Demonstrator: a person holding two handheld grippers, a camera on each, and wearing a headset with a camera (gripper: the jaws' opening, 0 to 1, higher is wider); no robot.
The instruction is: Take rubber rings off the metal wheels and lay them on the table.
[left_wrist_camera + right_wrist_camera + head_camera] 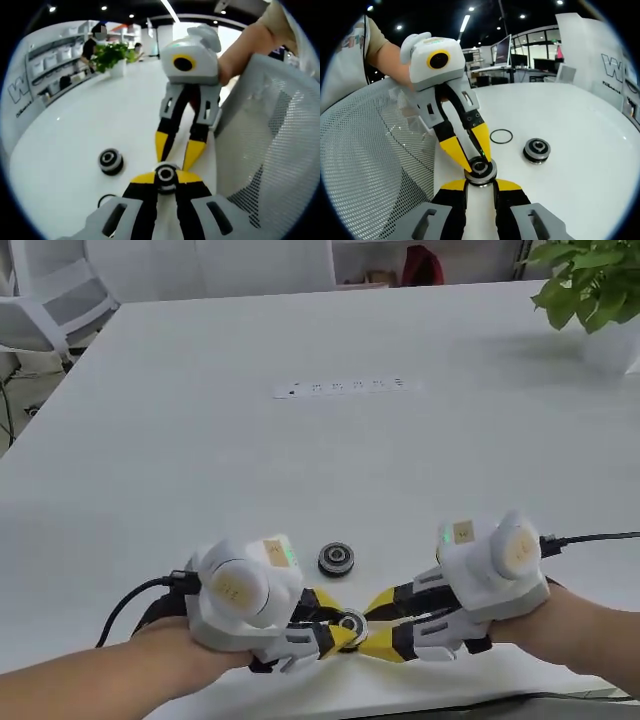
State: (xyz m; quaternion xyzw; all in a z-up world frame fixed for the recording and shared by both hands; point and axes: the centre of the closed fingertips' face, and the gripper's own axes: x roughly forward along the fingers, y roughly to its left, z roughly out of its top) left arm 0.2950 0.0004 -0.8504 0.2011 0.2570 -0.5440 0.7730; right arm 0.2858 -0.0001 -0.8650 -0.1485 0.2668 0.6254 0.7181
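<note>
At the near edge of the table [300,470], left gripper [166,178] and right gripper [480,184] jaws both clamp one metal wheel [350,623]; a second wheel [336,559] and a loose rubber ring [501,136] lie close by

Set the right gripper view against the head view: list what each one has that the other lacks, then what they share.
Right gripper view: a loose rubber ring lying on the table and a mesh chair back. Head view: a power strip and a plant. Both: the gripped wheel and a second wheel beside it.
</note>
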